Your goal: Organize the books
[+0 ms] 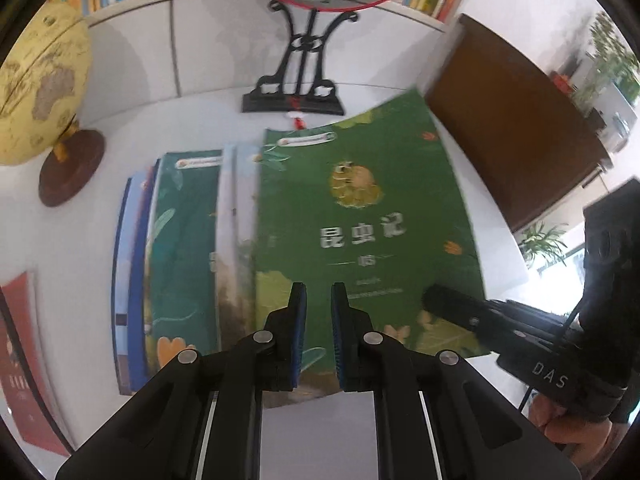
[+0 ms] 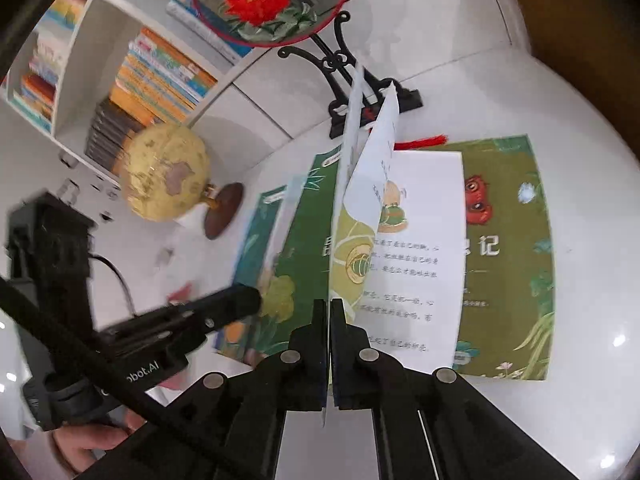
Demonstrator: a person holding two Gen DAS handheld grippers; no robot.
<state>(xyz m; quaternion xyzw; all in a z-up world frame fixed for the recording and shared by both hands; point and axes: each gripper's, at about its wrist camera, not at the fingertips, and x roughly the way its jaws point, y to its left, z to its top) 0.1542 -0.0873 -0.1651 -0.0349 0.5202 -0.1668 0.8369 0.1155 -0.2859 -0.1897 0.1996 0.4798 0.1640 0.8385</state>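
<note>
Left gripper [image 1: 319, 300]: jaws apart, empty, above green book [image 1: 372, 216]
Right gripper [image 2: 329, 312]: clamped on a page [image 2: 372, 184] (probably that book's)
Books: overlapping row on white table [image 2: 580, 184]

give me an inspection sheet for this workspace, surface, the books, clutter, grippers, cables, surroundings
Surface: white table, glossy, bare areas around the books.
Job's things: green book at the right end of an overlapping row of books; open book held by its pages; olive book flat under its loose pages; red book at the table's left edge.
Clutter: globe, fan stand.
Grippers: left gripper open over the green book; right gripper shut on the open book.
Cables: black cable behind the left gripper.
Surroundings: bookshelf, brown cabinet, potted plant.
</note>
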